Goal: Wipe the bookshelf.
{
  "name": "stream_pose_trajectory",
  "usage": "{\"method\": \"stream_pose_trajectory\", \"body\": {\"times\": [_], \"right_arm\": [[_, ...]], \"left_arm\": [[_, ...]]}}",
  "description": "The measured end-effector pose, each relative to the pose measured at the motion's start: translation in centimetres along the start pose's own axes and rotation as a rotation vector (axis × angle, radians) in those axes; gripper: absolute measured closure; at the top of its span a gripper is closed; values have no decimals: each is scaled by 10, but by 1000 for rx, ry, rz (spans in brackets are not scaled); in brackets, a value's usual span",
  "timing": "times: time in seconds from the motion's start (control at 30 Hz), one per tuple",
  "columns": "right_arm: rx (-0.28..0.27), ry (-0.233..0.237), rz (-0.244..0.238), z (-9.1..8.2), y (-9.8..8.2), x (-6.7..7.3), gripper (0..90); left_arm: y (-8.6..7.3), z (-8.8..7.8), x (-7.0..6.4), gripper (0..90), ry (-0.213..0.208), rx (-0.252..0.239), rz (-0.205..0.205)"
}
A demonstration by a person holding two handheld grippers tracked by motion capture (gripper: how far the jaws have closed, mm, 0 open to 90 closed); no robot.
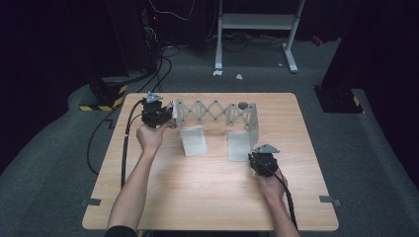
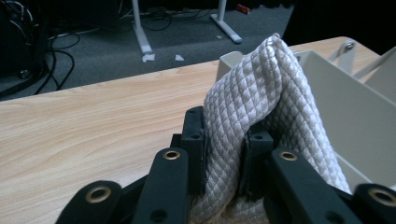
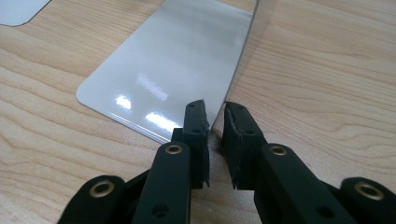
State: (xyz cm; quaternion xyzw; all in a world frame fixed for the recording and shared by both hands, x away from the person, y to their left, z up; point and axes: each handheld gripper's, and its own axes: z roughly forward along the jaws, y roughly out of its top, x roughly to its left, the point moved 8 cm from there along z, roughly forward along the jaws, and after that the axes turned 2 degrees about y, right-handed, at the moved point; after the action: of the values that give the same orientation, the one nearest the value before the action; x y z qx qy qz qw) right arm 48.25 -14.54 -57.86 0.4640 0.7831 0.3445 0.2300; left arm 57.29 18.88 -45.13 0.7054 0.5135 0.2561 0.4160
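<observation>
A light wooden table [image 1: 207, 197] is filling the middle of the high view, sitting on grey carpet in a dark room, with black cables trailing at the upper left and a white metal stand [image 1: 257, 29] at the top centre.

A white folding rack [image 1: 217, 116] is standing in the upper middle of the table, its scissor lattice stretched between 2 end panels, each with a glossy foot plate lying flat on the wood.

At the rack's left end, the left gripper [image 1: 165, 116] is clamping a fold of white quilted cloth [image 2: 261, 107]; in the left gripper view the cloth is rising between the jaws at centre, just beside the rack's pale wall.

Right of centre, the right gripper [image 1: 254, 158] is pinching the thin upright panel [image 3: 243, 51] of the rack's right end at its lower edge.
</observation>
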Motion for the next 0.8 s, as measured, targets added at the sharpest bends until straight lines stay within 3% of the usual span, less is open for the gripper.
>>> {"method": "stream_pose_trajectory", "body": {"times": [0.4, 0.8], "right_arm": [[1, 15, 11, 0, 0, 0, 796], [1, 28, 16, 0, 0, -1, 796]], "left_arm": [[-31, 26, 4, 752, 13, 119, 14], [-91, 49, 0, 751, -24, 281, 20]]}}
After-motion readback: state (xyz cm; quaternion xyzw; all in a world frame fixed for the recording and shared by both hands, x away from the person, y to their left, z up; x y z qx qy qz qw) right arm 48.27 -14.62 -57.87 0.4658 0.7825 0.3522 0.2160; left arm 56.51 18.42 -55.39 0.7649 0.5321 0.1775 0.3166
